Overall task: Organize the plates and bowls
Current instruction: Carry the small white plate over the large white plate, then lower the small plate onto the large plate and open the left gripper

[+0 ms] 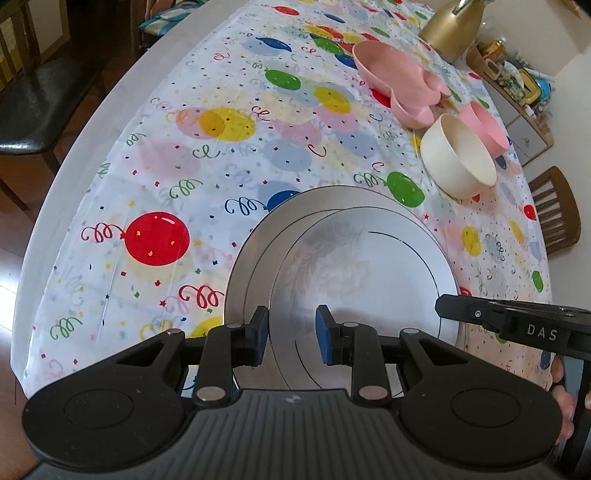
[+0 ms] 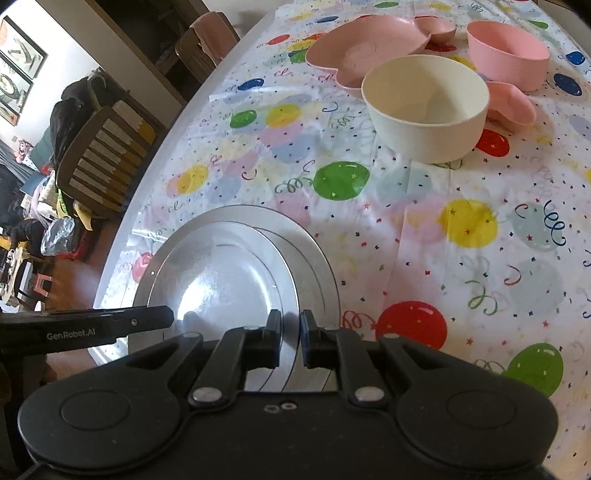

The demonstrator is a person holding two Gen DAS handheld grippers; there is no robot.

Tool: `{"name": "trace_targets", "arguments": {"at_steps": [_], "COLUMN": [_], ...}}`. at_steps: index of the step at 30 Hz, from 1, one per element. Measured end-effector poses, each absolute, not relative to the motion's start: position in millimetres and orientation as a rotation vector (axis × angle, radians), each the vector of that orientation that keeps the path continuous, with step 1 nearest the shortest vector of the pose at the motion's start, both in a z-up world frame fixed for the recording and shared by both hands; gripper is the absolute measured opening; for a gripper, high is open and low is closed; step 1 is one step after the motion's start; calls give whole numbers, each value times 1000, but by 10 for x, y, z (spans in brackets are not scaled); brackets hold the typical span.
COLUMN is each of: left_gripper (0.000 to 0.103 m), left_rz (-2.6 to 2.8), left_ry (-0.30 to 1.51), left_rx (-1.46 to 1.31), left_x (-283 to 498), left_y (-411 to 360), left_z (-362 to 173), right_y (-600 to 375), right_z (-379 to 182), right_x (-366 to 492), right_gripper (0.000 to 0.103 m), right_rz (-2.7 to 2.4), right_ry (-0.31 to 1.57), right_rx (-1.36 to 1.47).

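A smaller white plate (image 1: 369,266) lies on a larger silver-grey plate (image 1: 255,243) at the near table edge; both show in the right wrist view, small plate (image 2: 221,273) on large plate (image 2: 314,266). My left gripper (image 1: 291,334) is open, its fingers astride the small plate's near rim. My right gripper (image 2: 291,338) has a narrow gap between its fingers, which sit at the small plate's right rim. A cream bowl (image 1: 458,155) (image 2: 424,103), a pink bowl (image 1: 485,125) (image 2: 508,51) and a pink divided plate (image 1: 395,77) (image 2: 369,48) stand farther back.
The balloon-print tablecloth (image 1: 155,166) covers the round table. A gold jug (image 1: 452,26) stands at the far edge. Chairs (image 2: 107,155) surround the table. The right gripper's side (image 1: 517,325) shows in the left view.
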State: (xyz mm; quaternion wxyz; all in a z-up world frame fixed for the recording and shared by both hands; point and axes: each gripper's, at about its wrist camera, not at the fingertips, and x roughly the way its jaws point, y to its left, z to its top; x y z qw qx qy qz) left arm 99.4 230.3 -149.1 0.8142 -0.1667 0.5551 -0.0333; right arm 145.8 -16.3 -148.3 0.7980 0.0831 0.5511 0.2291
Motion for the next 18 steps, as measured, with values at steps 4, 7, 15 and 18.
{"name": "trace_targets", "arguments": {"at_steps": [4,7,15,18], "left_gripper": [26,26,26,26], "left_rz": [-85,-90,-105,-112], "left_ry": [1194,1201,1208,1215], "left_rx": [-343,-337,-314,-284], "left_x": [1014,1023,1047,1057], "left_y": [2303,2302,2282,2253], "left_z": [-1508,-1526,-1532,-1528], "right_y": [-158,-155,-138,-141], "right_z": [-1520,-1541,-1560,-1574], "right_x": [1454,1459,1481,1491], "right_gripper": [10,10,10,11], "right_rz": [478,470,461,457], "right_ry": [1194,1199,1210,1217], "right_rx": [182,184,182,183]}}
